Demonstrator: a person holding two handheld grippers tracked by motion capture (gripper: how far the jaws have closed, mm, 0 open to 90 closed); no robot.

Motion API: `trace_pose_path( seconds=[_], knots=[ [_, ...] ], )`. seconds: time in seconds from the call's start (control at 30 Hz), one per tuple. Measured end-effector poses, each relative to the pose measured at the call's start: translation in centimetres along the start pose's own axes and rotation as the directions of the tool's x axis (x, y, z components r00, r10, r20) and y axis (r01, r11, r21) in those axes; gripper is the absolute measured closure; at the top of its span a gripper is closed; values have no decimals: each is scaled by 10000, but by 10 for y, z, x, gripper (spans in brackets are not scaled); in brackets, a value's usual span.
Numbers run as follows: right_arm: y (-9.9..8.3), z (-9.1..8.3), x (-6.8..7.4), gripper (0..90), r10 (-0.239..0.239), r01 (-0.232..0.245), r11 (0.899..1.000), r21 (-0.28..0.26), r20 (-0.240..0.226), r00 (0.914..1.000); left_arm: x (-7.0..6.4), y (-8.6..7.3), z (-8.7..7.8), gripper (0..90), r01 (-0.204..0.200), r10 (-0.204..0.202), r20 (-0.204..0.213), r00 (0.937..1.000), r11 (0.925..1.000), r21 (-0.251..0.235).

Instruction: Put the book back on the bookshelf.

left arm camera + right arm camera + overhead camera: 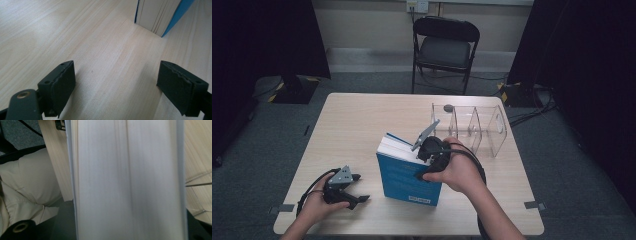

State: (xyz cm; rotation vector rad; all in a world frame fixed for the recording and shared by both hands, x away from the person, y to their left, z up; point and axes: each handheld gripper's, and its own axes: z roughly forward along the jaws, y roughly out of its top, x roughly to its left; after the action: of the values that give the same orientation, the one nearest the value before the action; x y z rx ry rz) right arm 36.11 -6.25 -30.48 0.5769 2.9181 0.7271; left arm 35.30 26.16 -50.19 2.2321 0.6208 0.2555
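Note:
A thick blue book (407, 180) stands upright on the wooden table (357, 120), front cover toward me. My right gripper (429, 155) comes down over the book's top right corner and is shut on it. In the right gripper view the book's pale page edges (125, 182) run close in front of the camera, and the jaws are hidden beside the covers. My left gripper (362, 187) rests low near the table's front left, open and holding nothing. Beyond its fingertips (61, 85), the bottom corner of the book (155, 15) shows farther off.
A clear acrylic organizer (472, 125) with several compartments stands at the back right of the table, just beyond the book. A small grey round object (448, 107) lies behind it. A black folding chair (444, 47) stands past the far edge.

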Motion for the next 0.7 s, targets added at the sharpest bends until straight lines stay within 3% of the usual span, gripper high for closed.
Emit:
trace_pose_path(
  seconds=[0.3, 0.7],
  knots=[
    [-4, -1, 8, 597, -357, 355, 9990, -259, -66, 9993, 0, 0, 0, 147, 100, -100, 7, 9999, 9999, -58],
    [-5, -2, 12, 606, -45, 47, 9996, -275, 58, 10000, 0, 1, -1, 146, 13, -13, -6, 10000, 9999, 109]
  ],
)
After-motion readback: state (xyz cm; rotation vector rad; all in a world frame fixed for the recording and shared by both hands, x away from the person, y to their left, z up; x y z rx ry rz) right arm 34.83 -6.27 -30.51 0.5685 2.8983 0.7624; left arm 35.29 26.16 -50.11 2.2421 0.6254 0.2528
